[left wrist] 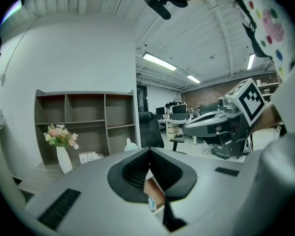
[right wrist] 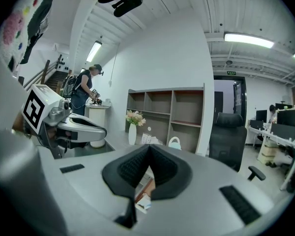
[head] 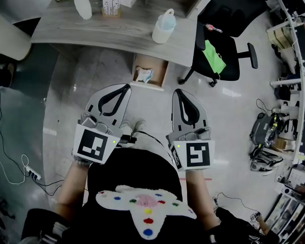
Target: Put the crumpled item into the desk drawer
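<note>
The desk drawer (head: pixel 160 70) stands pulled open under the grey desk (head: pixel 91 27). A crumpled white and blue item (head: pixel 144 75) lies inside it. Both grippers hang close to my body, short of the drawer. My left gripper (head: pixel 126 87) is shut with nothing in it, and so is my right gripper (head: pixel 177 92). In the left gripper view the tips (left wrist: pixel 149 150) meet, and the drawer's wood (left wrist: pixel 156 191) and the crumpled item (left wrist: pixel 151 204) show below them. The right gripper view has its tips (right wrist: pixel 150 147) closed above the crumpled item (right wrist: pixel 143 200).
On the desk stand a white vase of flowers (head: pixel 83 4), a small card holder (head: pixel 111 6) and a pale jug (head: pixel 163 27). A black office chair (head: pixel 218 47) with a green cloth stands to the drawer's right. Cables and a power strip (head: pixel 33 174) lie on the floor at left.
</note>
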A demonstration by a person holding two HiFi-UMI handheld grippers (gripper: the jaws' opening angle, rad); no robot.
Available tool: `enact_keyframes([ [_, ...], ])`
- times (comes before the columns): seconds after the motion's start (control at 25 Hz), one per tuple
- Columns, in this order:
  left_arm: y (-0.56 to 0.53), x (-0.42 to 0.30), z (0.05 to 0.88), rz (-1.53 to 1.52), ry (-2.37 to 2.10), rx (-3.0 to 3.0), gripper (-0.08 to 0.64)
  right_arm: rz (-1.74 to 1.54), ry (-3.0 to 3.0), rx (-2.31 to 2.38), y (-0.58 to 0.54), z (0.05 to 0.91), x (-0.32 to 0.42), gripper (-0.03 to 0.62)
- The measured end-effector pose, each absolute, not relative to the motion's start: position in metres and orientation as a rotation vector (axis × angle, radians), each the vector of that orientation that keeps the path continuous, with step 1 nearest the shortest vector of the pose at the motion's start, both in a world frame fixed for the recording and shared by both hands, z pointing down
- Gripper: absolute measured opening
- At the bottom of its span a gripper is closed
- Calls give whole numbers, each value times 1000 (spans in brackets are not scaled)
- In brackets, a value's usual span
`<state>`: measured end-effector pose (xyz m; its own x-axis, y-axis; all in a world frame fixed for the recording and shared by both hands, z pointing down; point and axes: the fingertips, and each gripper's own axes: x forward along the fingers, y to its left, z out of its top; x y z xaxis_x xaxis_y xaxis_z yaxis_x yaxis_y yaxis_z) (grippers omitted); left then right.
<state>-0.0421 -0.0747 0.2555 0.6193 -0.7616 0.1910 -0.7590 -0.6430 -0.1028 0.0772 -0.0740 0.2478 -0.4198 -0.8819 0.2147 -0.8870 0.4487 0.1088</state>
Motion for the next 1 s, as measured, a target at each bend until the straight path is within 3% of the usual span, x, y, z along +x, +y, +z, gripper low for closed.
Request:
enact_keyframes([
  [1.0, -76, -42, 255, -348, 1320, -2821, 12, 18, -2469, 1515, -75, 246, 71, 3],
])
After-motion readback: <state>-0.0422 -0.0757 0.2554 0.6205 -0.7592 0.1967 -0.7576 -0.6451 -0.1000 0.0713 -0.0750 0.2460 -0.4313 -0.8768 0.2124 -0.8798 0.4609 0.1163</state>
